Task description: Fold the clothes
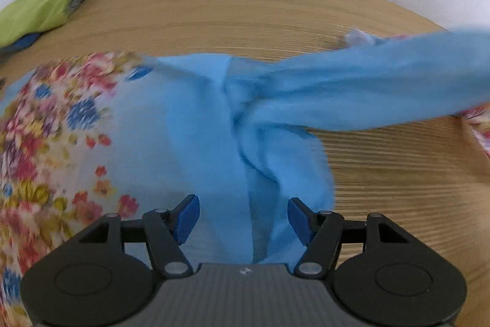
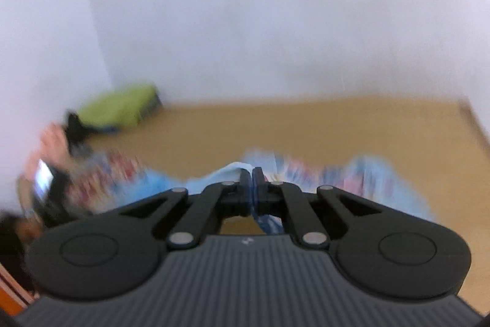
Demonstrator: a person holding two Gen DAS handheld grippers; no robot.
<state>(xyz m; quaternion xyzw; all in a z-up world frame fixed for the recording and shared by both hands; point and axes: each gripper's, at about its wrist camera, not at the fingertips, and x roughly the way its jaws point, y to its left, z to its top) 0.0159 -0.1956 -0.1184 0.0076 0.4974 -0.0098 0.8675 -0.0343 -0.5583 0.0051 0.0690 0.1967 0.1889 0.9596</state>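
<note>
**Fold Status: Garment Lifted by One Edge, No Fold Completed**

Left gripper (image 1: 243,218): released. The blue pads stand well apart over the blue part of the garment (image 1: 196,124); cloth lies between them, but neither pad presses on it.

Right gripper (image 2: 252,189): clamped on a thin edge of the same garment (image 2: 235,169), with blue cloth visible between the closed fingers. This view is heavily blurred.

Garment location: on the wooden table (image 1: 245,8), partly raised. The floral portion lies at the left of the left wrist view. A twisted blue band runs from the bunched centre out to the right edge of that view.

Orientation: the long axis runs left to right across the table, judged from the band's line. The cloth is gathered and twisted, not flat.

Progress: judged early. No clean fold is visible; spreading and every fold remain.

Far corner: a green folded item (image 1: 43,5) rests on other cloth against the wall, apparently finished work.
</note>
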